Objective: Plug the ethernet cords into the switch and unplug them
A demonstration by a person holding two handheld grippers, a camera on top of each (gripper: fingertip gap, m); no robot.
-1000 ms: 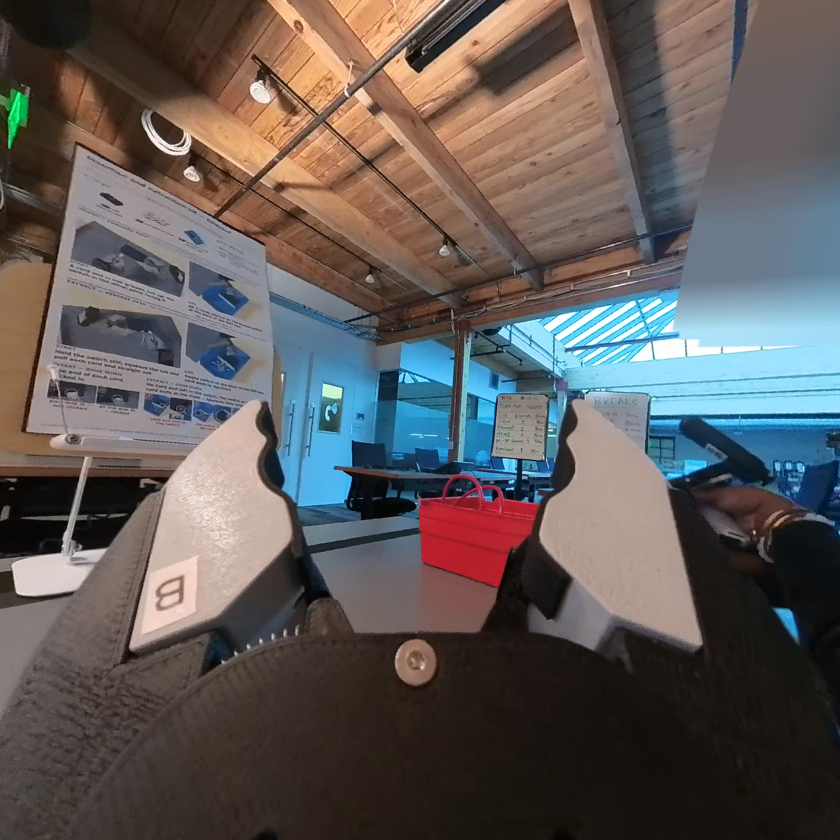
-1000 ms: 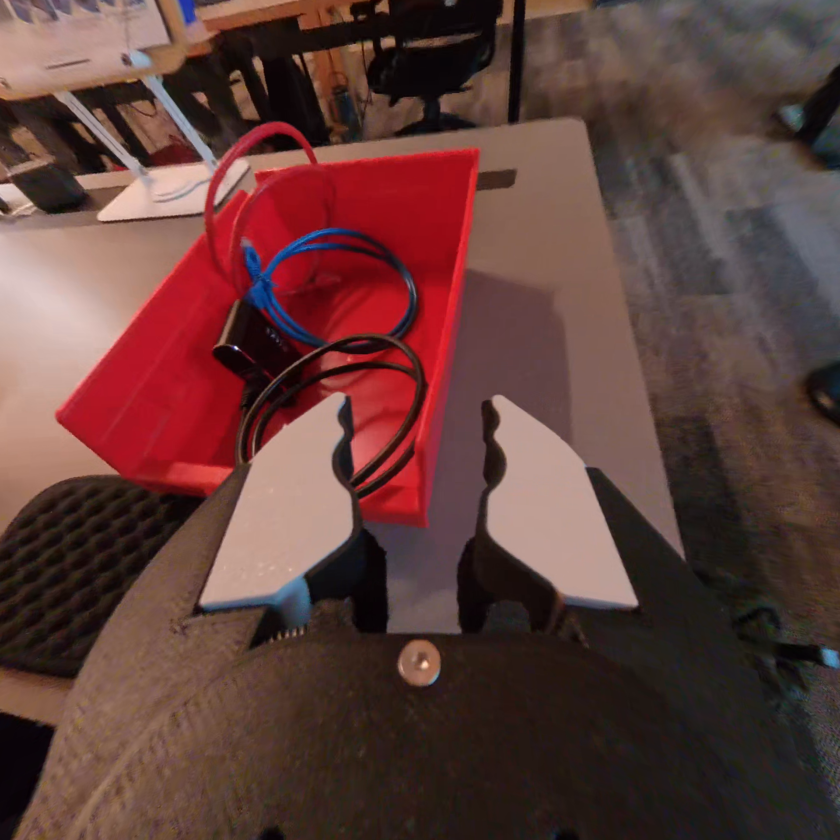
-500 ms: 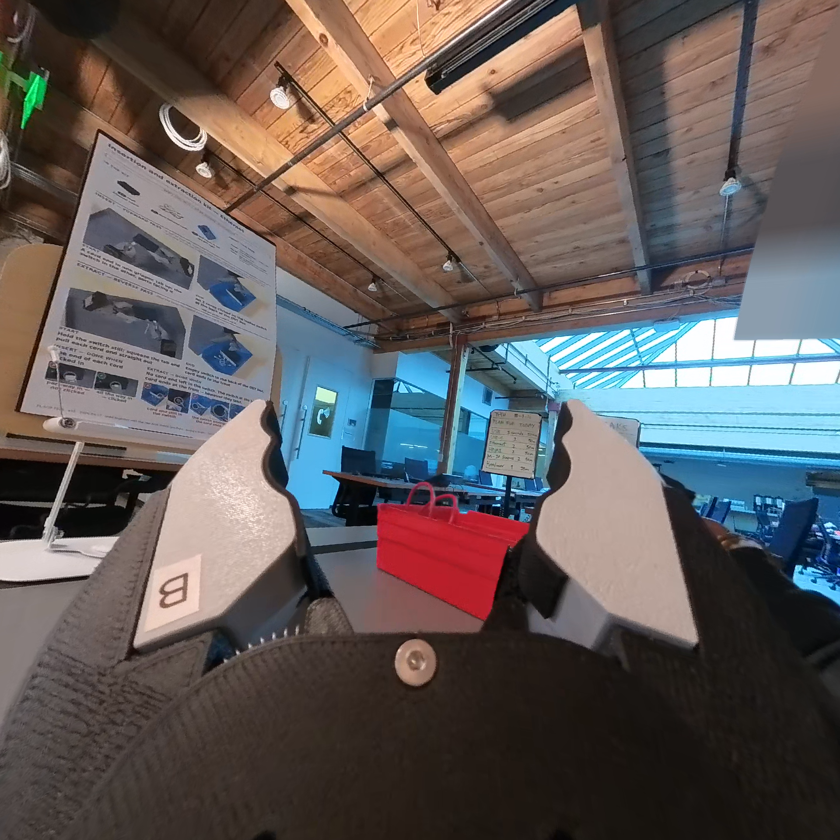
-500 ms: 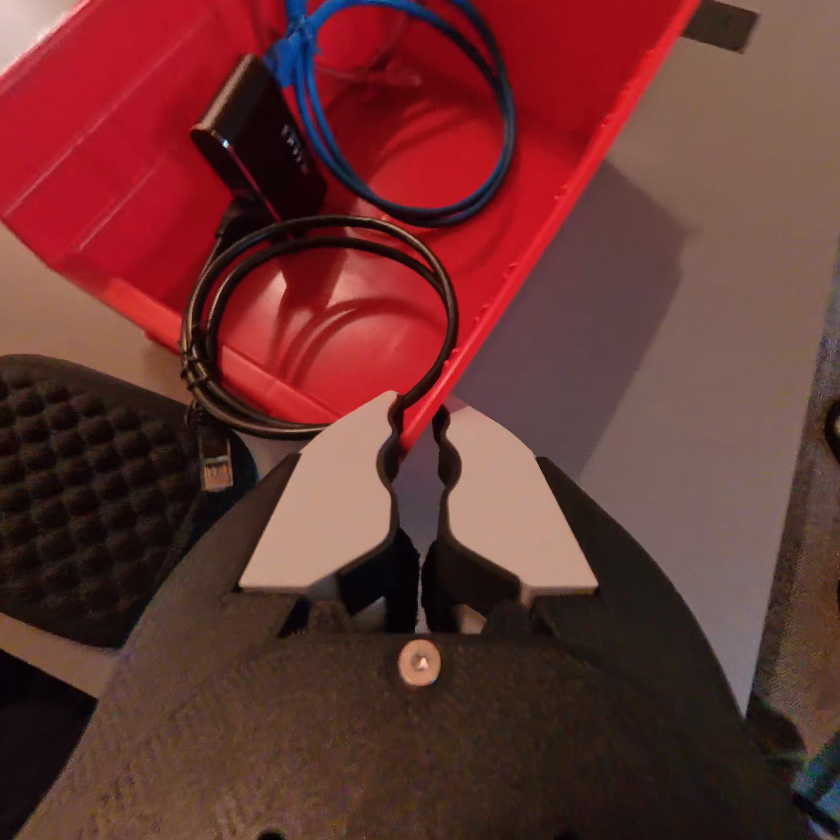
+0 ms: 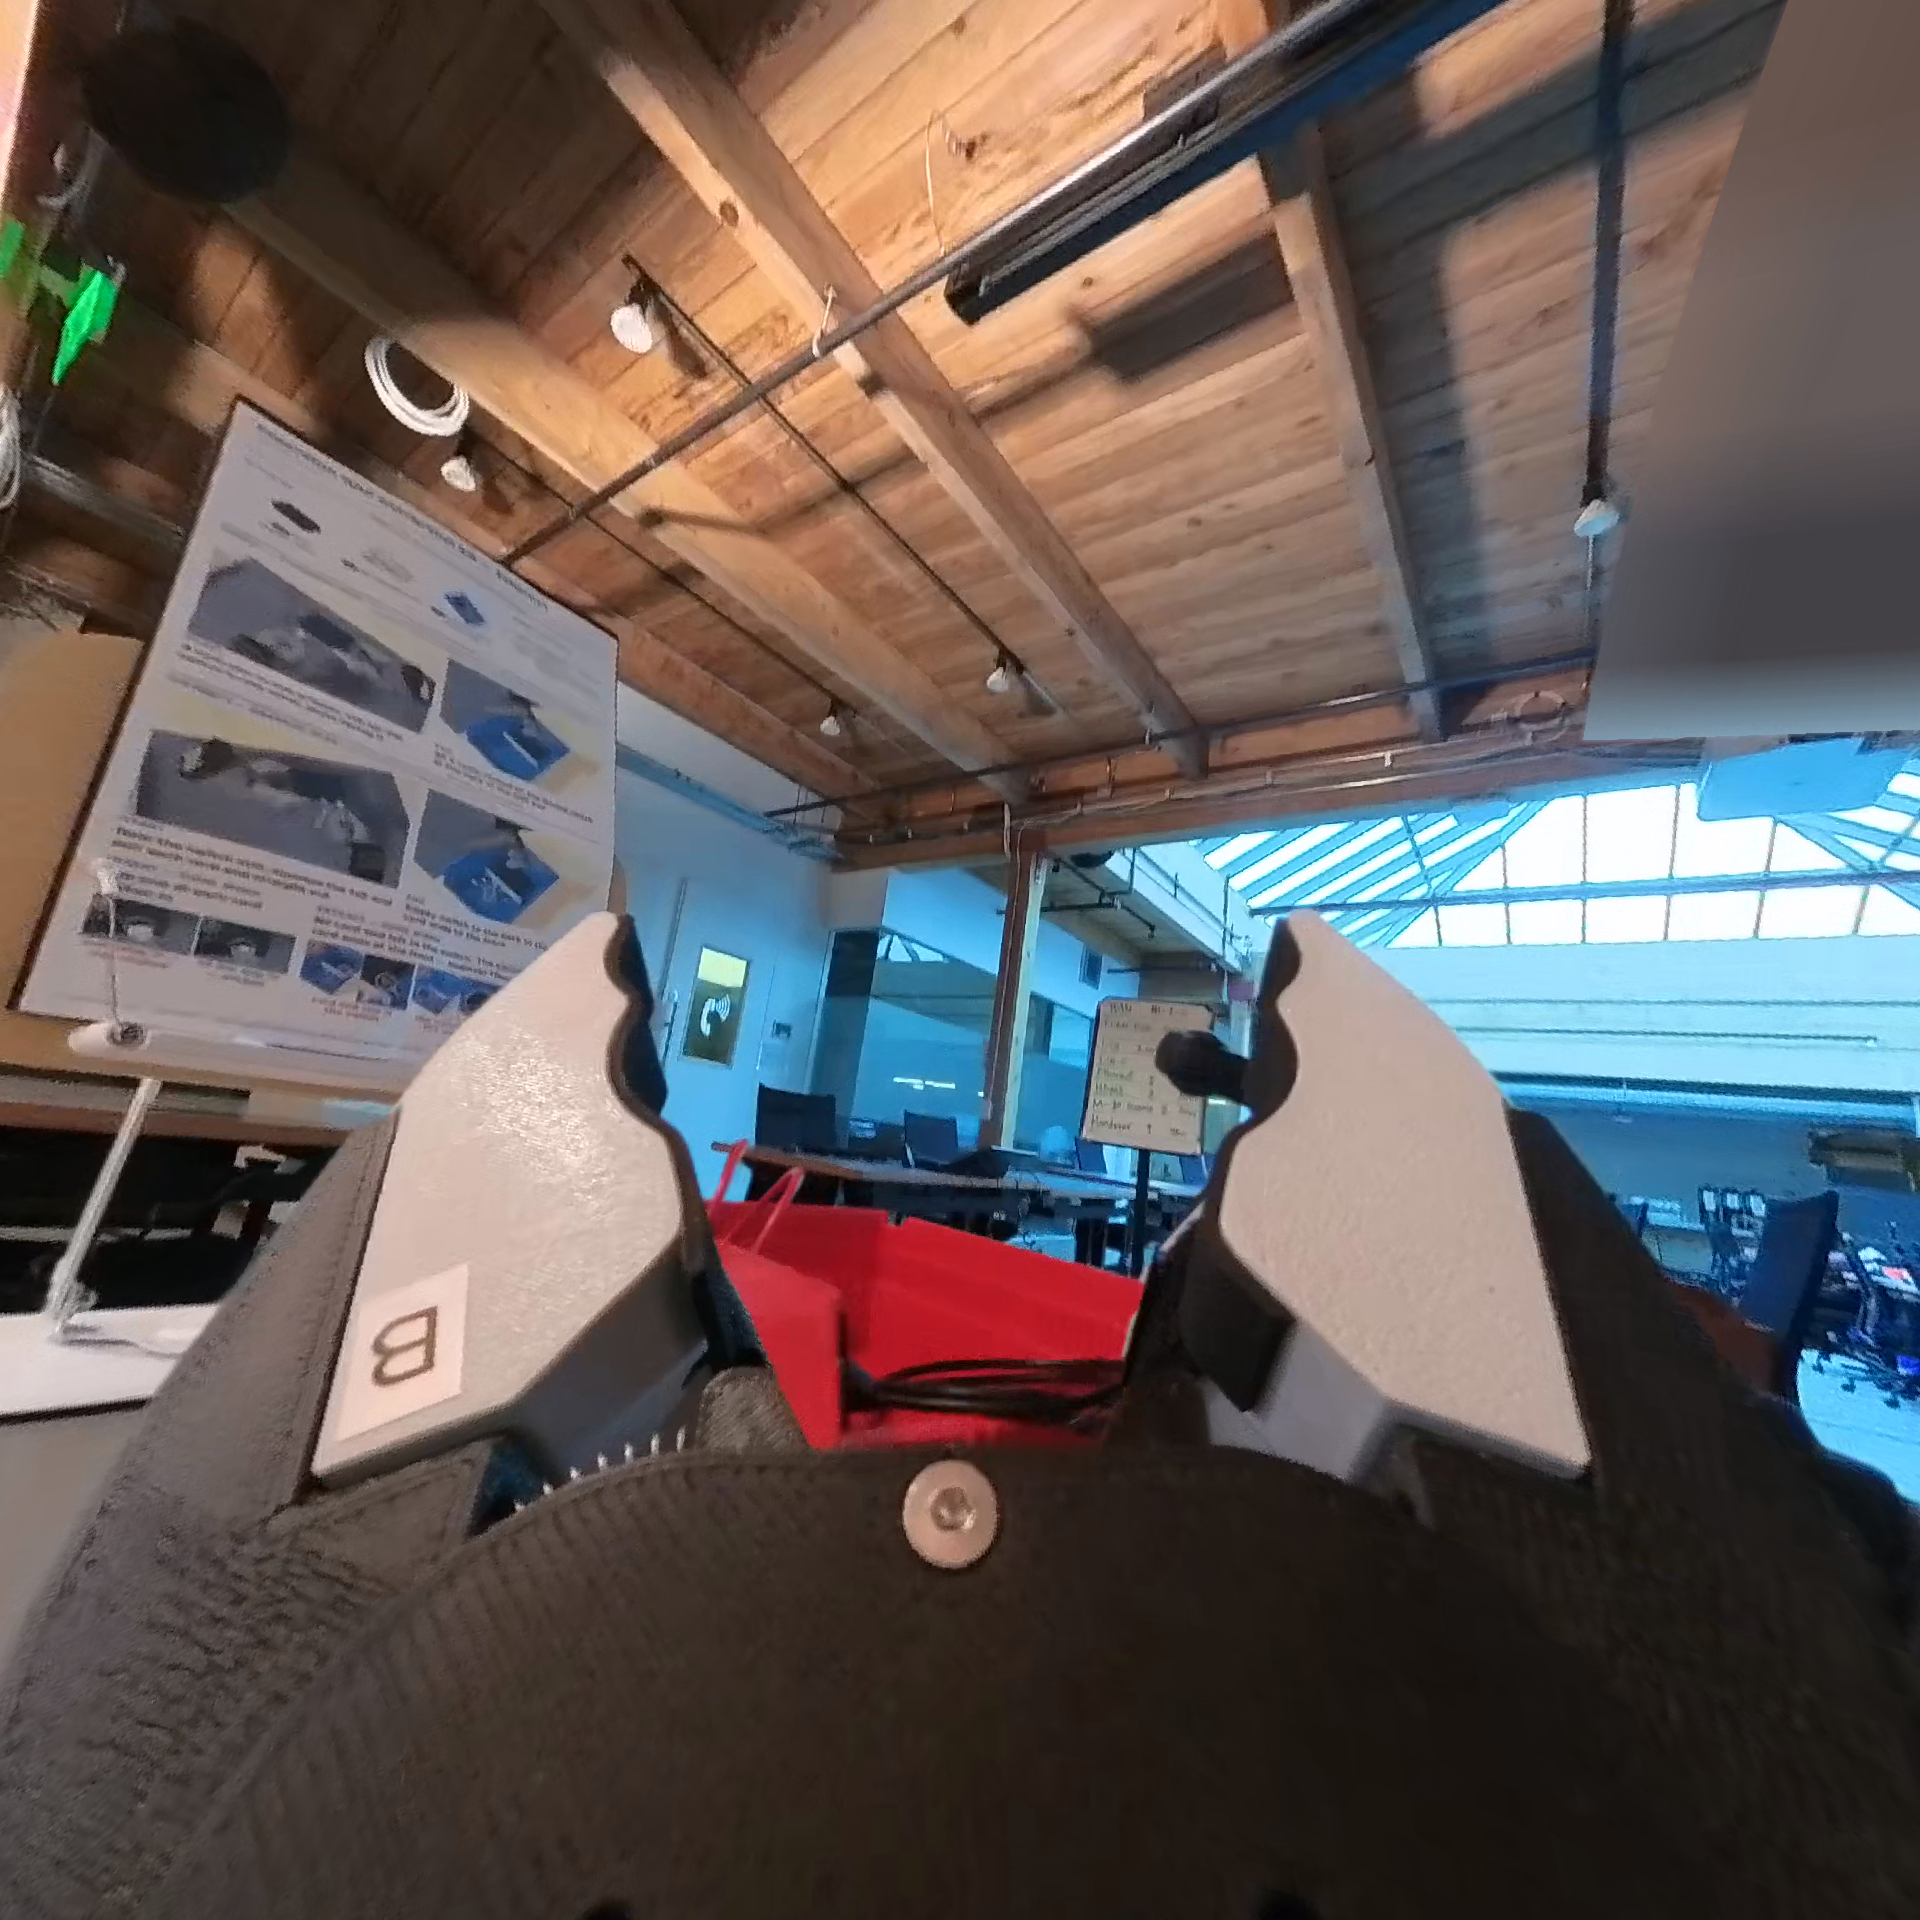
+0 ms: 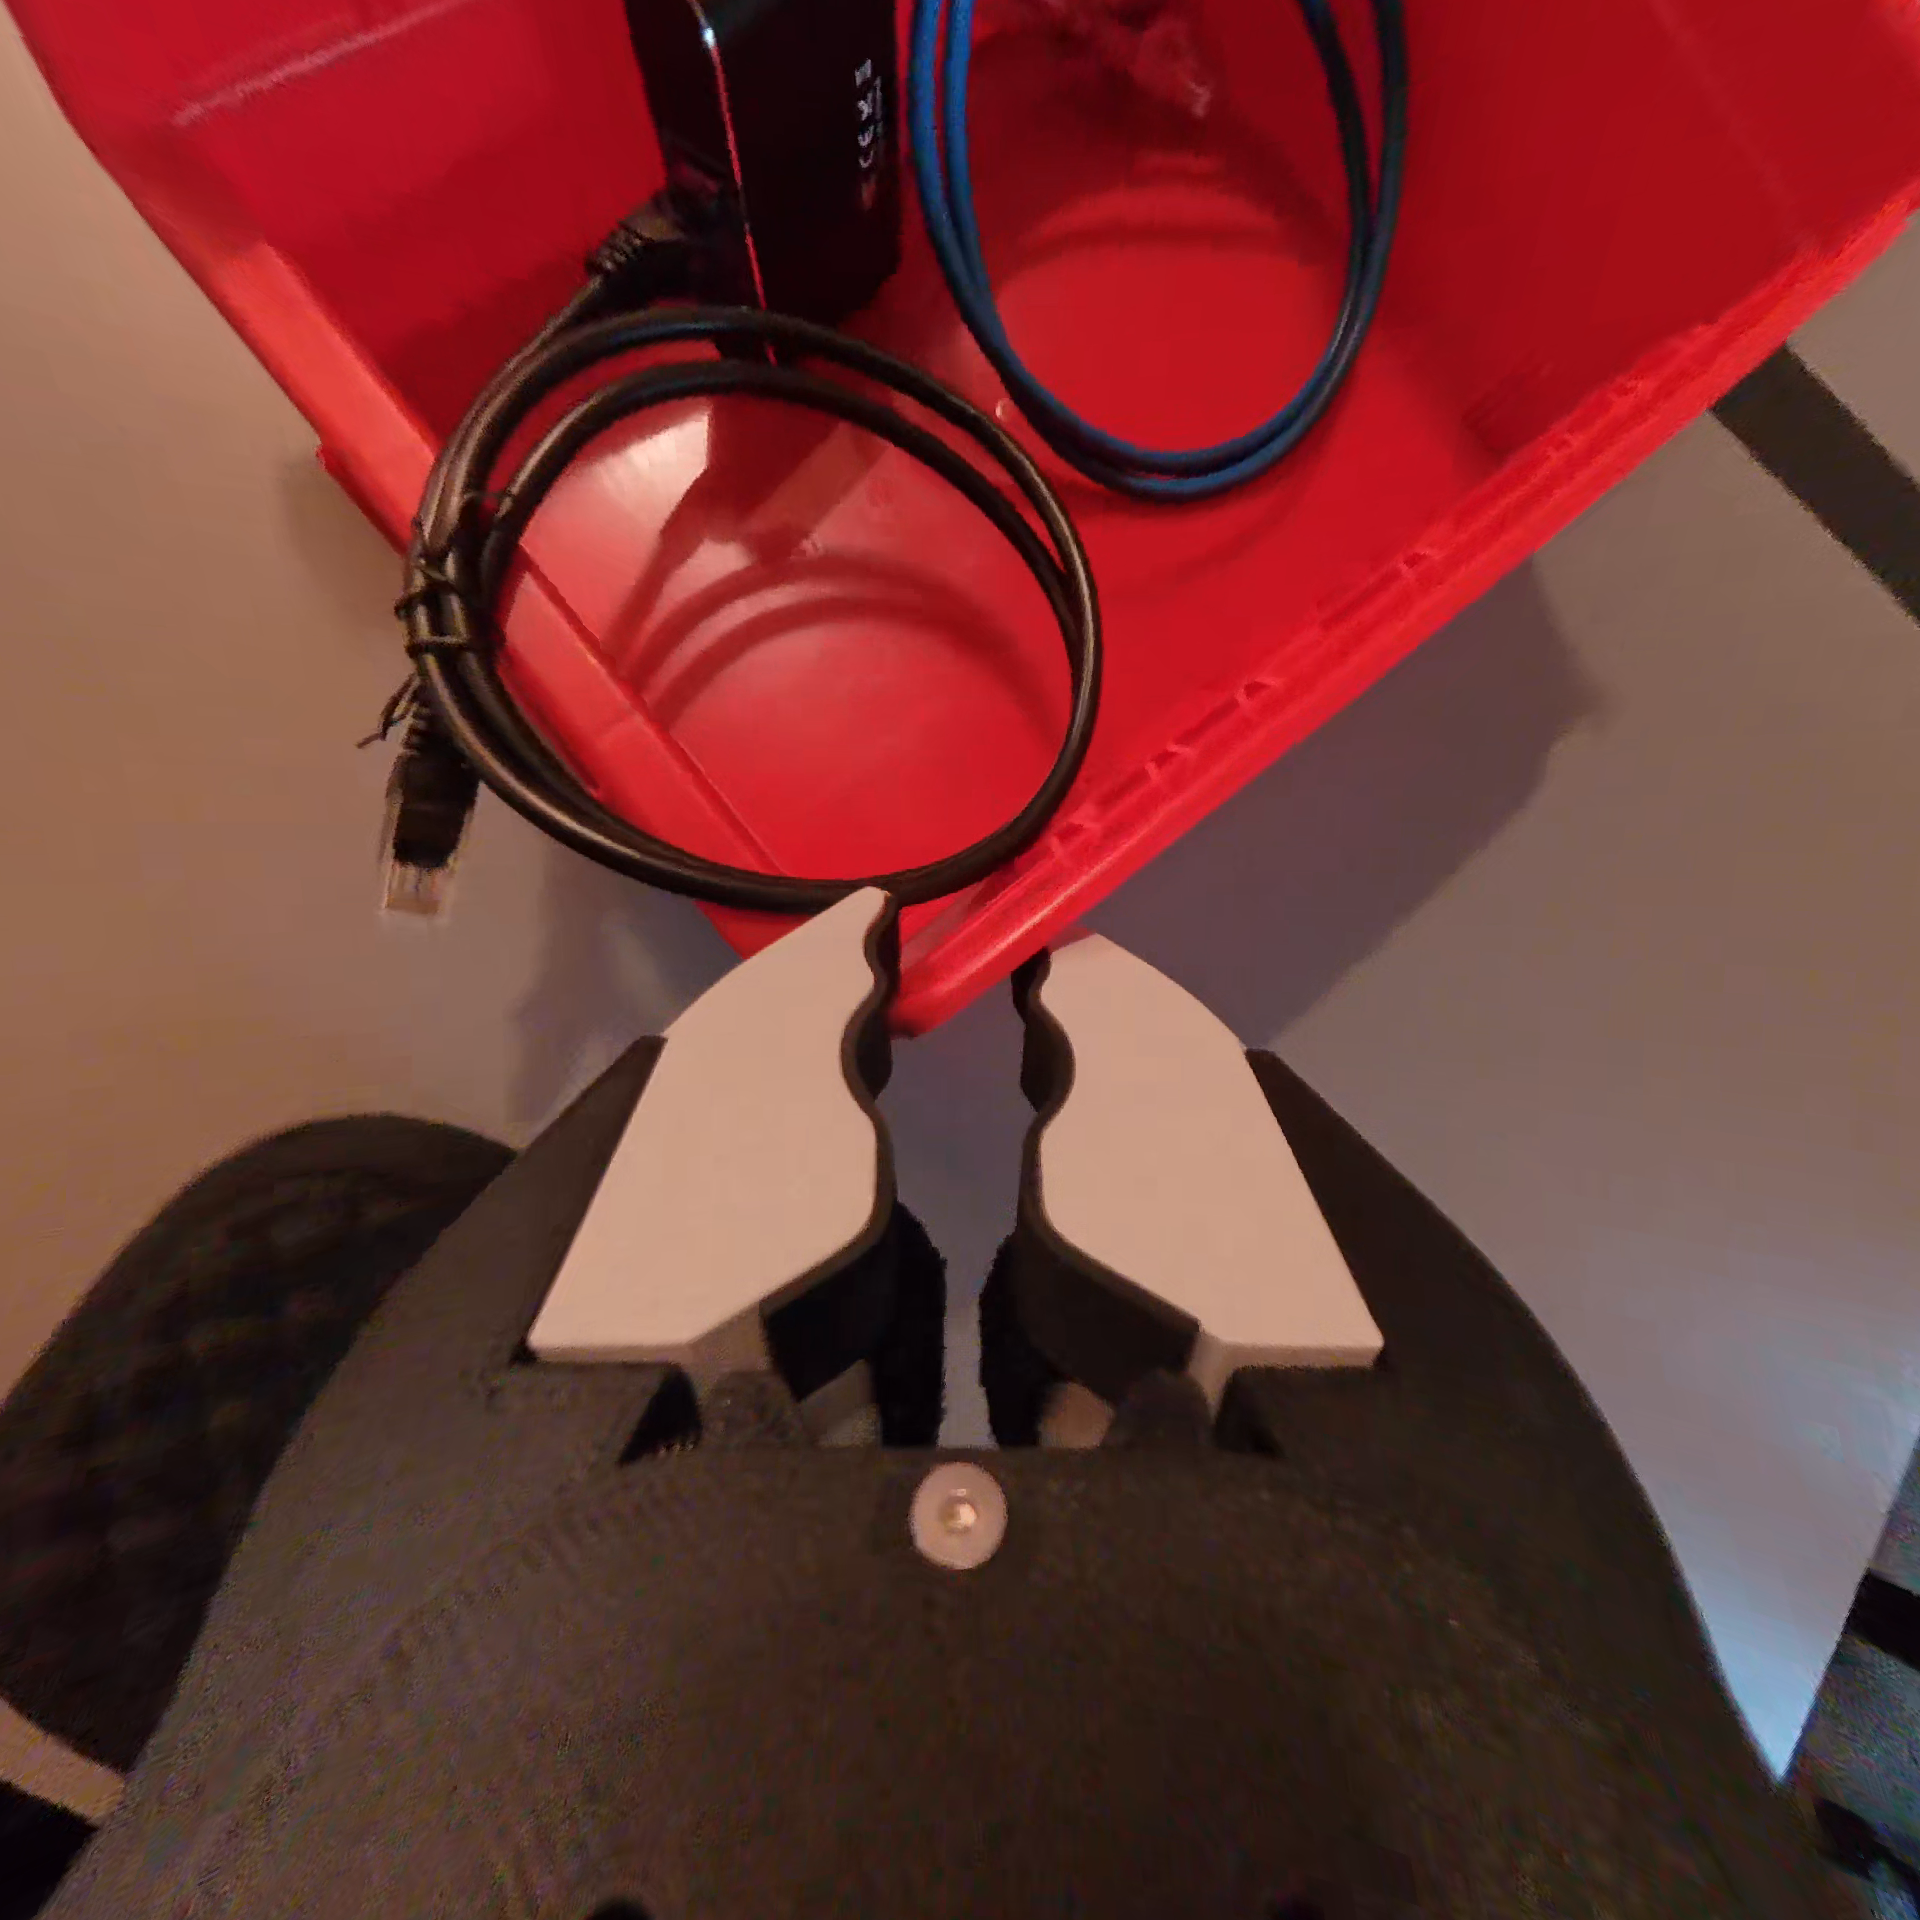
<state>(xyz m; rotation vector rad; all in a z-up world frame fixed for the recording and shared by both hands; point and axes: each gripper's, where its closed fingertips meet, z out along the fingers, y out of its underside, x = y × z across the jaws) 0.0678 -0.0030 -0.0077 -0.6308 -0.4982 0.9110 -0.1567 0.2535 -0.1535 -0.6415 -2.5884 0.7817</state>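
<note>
The right tool (image 6: pixel 956 971) sits at the near corner of a red plastic bin (image 6: pixel 1299 665), its two grey fingers (image 6: pixel 748 1143) drawn close with a narrow gap between them. The bin's corner rim lies in that gap, the left finger on the inside of the wall and the right finger on the outside, and the coiled black ethernet cord (image 6: pixel 1070 665) loops right past the left fingertip — whether the fingers actually press the rim or the cord cannot be told. The black coil hangs half over the bin's left wall, tied with a twist, and its plug (image 6: pixel 416 831) dangles outside above the grey tabletop (image 6: pixel 1507 1039). Farther in the bin lies a small black rectangular switch (image 6: pixel 790 135), with one end of the black cord reaching its lower left corner, and beside it to the right a coiled blue ethernet cord (image 6: pixel 1340 343). A black dimpled pad (image 6: pixel 208 1299) shows at the lower left, partly behind the tool body.

The left tool (image 5: pixel 951 1049) points low across the tabletop toward the same bin, its grey fingers spread wide and holding nothing. Between them the bin's red wall shows close by, with strands of black cord at its base. A white instruction poster (image 5: pixel 343 748) stands at the left on a white stand — behind it, a wooden beamed ceiling (image 5: pixel 1039 416).
</note>
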